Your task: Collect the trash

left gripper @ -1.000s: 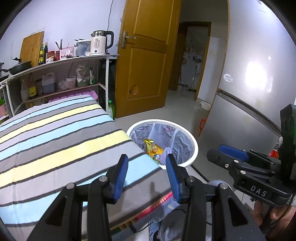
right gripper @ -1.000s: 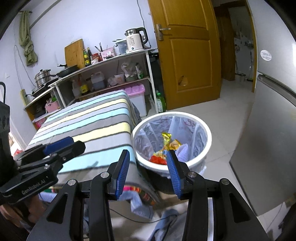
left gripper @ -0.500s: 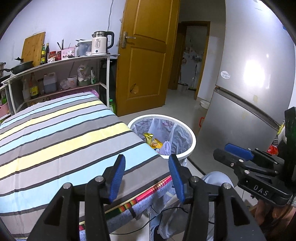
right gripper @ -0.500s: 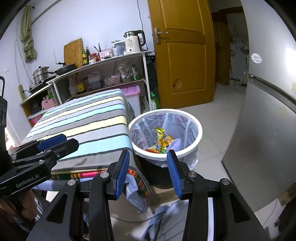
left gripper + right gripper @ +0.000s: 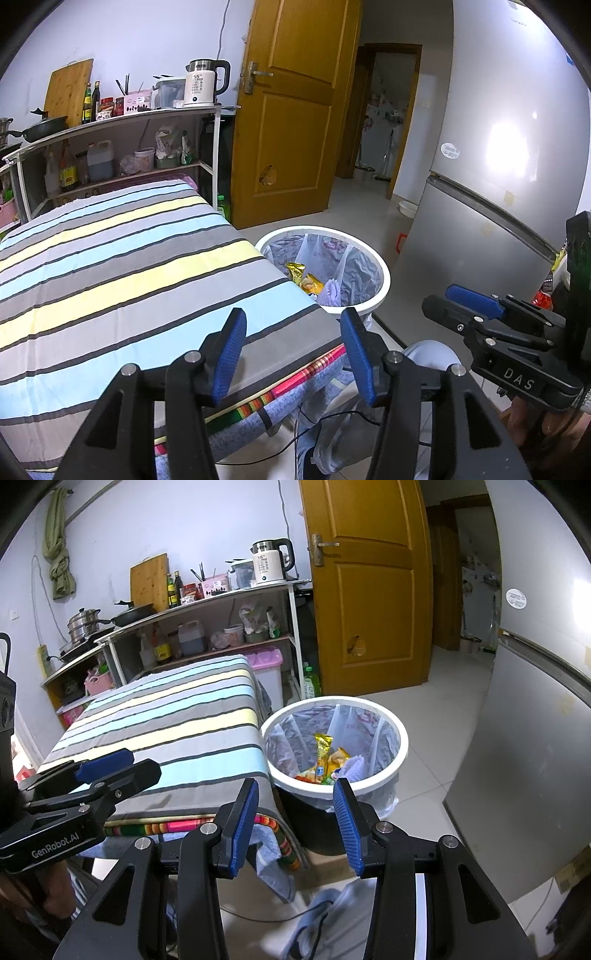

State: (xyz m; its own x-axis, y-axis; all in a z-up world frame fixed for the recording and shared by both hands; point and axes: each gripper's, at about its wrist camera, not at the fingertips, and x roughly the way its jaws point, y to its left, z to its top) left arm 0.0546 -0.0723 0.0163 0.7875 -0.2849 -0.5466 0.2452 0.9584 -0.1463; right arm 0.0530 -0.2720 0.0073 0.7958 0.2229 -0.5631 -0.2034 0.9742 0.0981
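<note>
- My left gripper point(image 5: 291, 354) is opening its jaws, and nothing is between them.
- My right gripper point(image 5: 295, 823) is open partway and holds nothing too.
- The trash bin point(image 5: 400, 746) sits on the floor, ahead and below, beside the striped tabletop point(image 5: 110, 273).
- Wrappers point(image 5: 323, 760) lie inside the bin; my right gripper looks nearer.

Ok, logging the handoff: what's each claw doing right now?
Left claw: empty, jaws opening.
Right claw: open, holding nothing.
</note>
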